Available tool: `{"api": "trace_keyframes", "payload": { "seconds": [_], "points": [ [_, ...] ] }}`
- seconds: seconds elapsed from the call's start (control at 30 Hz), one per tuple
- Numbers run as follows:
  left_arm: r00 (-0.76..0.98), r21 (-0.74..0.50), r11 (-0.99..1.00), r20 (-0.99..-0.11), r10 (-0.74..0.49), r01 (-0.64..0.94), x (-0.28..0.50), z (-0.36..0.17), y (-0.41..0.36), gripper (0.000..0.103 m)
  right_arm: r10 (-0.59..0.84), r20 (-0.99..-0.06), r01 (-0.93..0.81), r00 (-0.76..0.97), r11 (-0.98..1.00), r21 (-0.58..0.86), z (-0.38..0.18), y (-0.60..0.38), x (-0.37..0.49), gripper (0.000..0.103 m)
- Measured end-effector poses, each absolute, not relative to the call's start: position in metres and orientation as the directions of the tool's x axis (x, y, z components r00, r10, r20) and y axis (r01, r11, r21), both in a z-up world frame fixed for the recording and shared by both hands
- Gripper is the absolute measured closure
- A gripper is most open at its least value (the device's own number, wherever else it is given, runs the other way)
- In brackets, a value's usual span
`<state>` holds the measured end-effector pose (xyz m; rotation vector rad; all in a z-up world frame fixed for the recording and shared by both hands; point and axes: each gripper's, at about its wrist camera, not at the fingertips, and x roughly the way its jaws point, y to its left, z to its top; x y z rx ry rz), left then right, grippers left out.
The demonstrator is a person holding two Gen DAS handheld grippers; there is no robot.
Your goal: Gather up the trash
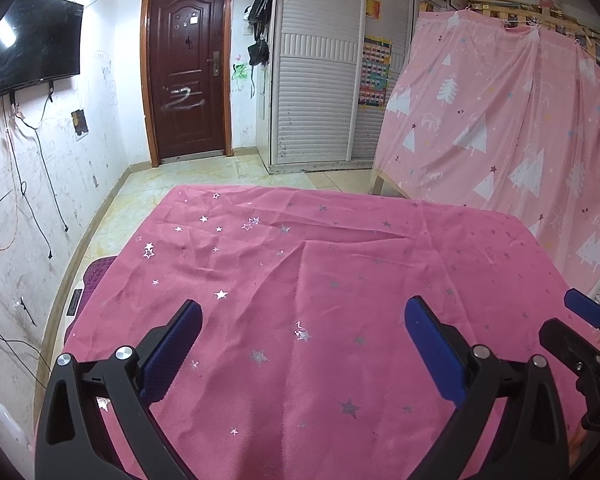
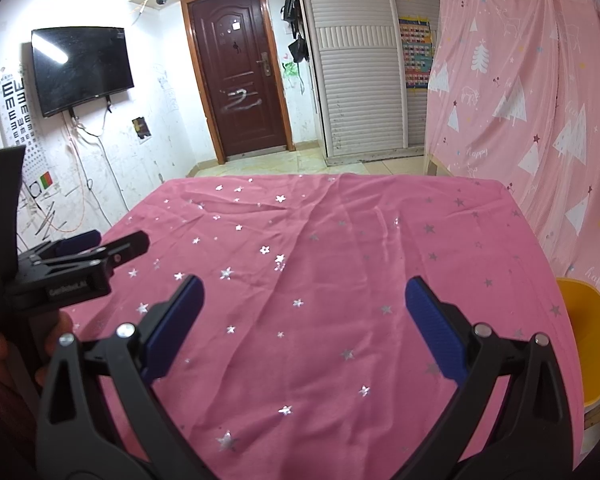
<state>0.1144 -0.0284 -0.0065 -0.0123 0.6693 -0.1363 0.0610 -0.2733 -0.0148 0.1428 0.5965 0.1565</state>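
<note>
Trash bin [image 2: 592,340], yellow, at 3 o'clock off tablecloth [image 2: 320,280]; left gripper [image 1: 302,344] and right gripper [image 2: 304,320] both spread wide, nothing held.

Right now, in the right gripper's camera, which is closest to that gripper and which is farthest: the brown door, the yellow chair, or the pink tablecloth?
1. Pink tablecloth: directly under the open right gripper.
2. Yellow chair: beside the table, on the right.
3. Brown door: across the room, in the far wall.
</note>
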Motion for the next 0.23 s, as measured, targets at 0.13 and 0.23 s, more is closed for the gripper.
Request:
{"api": "trace_keyframes", "payload": {
  "seconds": [0.13,0.23],
  "points": [
    [0.775,-0.050,0.991,-0.619,-0.129,0.125,0.1140,-0.0066,-0.0290,0.009,0.187,-0.547,-0.105,0.816,0.978,0.178,-0.0150,-0.2732,0.0607,0.006],
    [0.774,-0.043,0.991,-0.621,-0.127,0.128,0.1146,-0.0075,-0.0302,0.009,0.188,-0.547,-0.105,0.816,0.978,0.179,-0.0151,-0.2731,0.0605,0.006]
  ]
}}
